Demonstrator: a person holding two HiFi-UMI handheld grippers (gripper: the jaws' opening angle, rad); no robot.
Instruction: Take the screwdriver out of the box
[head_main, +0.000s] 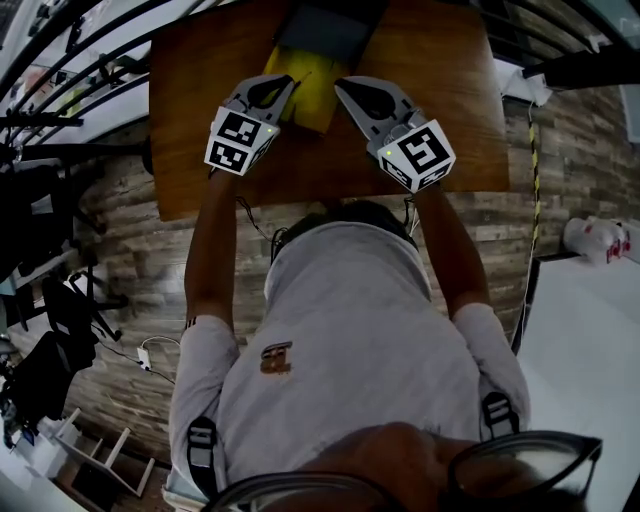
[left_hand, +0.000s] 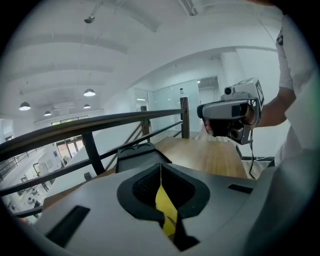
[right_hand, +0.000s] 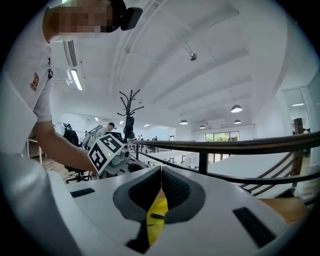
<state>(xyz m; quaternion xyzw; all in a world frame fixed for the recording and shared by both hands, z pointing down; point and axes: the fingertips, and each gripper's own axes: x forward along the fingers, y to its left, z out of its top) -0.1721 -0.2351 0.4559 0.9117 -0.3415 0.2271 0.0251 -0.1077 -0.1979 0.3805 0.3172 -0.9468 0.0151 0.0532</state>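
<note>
A yellow box (head_main: 306, 88) with a raised dark lid (head_main: 326, 30) sits at the far middle of the wooden table (head_main: 200, 150). I cannot make out the screwdriver inside it. My left gripper (head_main: 288, 86) hovers at the box's left side, jaws shut on nothing. My right gripper (head_main: 342, 86) hovers at its right side, also shut and empty. In the left gripper view the pads meet at my left gripper (left_hand: 161, 167), with yellow (left_hand: 166, 215) showing below and the lid (left_hand: 140, 152) beyond. In the right gripper view my right gripper (right_hand: 161, 171) is over the yellow box (right_hand: 157, 210).
A dark metal railing (left_hand: 100, 125) runs along the table's far edge. A white table (head_main: 590, 340) stands to the right, with white packages (head_main: 597, 238) by its far end. Black office chairs (head_main: 50, 330) stand on the stone-pattern floor at the left.
</note>
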